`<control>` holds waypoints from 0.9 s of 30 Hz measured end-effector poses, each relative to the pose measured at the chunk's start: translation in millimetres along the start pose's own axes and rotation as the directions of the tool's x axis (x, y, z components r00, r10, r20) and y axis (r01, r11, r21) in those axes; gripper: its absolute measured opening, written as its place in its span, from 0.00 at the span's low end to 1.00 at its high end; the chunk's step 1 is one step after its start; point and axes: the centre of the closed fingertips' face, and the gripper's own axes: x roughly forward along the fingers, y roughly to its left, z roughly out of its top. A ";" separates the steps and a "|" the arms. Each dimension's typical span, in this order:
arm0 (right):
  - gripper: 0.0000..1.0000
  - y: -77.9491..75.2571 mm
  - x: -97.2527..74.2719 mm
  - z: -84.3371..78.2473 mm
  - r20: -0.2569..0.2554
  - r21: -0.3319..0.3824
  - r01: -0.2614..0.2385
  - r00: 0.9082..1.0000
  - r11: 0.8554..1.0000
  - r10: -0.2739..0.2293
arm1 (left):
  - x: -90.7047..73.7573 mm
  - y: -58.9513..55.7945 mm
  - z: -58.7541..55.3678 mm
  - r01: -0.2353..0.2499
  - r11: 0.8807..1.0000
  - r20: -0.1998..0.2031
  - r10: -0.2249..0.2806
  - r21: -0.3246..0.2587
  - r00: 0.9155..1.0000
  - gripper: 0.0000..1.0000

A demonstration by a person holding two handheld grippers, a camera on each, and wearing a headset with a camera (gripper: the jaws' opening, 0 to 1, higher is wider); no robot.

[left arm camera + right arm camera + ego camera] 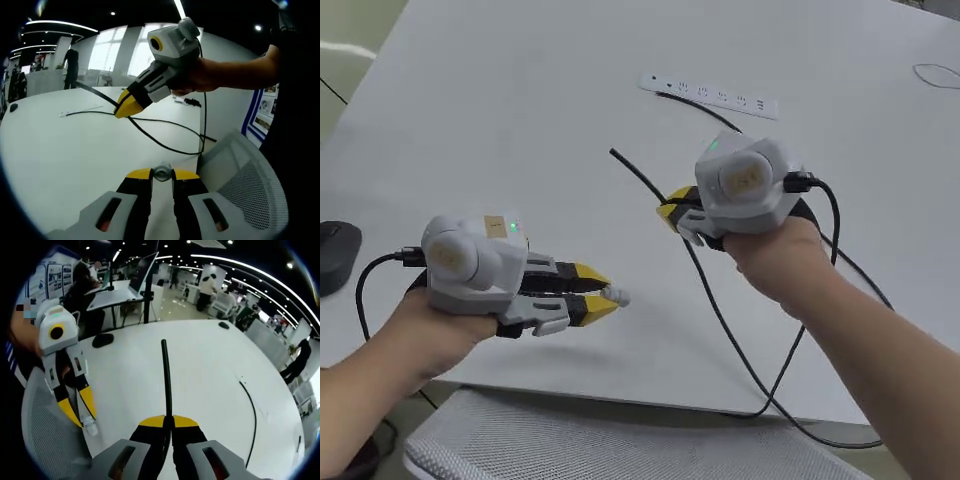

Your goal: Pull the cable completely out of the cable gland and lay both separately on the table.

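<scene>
Since the left gripper pinches the small pale plastic cable gland by its yellow tips above the near edge of the white table, a careless release could roll it off; the right gripper clamps the thin black cable, already apart from the gland

White table with power strip, mouse

Bright, even ceiling light; soft shadows; fisheye edges bend, background perhaps slightly blurred.
</scene>
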 end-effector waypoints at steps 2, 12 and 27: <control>0.00 1.4 7.4 3.3 0.001 -0.012 -0.008 1.000 1.000 0.008 | -0.1 2.9 -3.4 -0.002 1.000 -0.002 0.002 -0.007 1.000 0.15; 0.00 20.8 54.4 11.6 -0.047 -0.112 -0.100 0.994 0.989 0.095 | -2.0 24.8 -37.7 -0.049 0.997 -0.031 0.047 -0.061 0.998 0.15; 0.00 77.3 114.5 -6.2 -0.141 -0.190 -0.290 0.953 0.938 0.267 | -12.1 53.0 -71.4 -0.128 0.986 -0.054 0.123 -0.103 0.991 0.15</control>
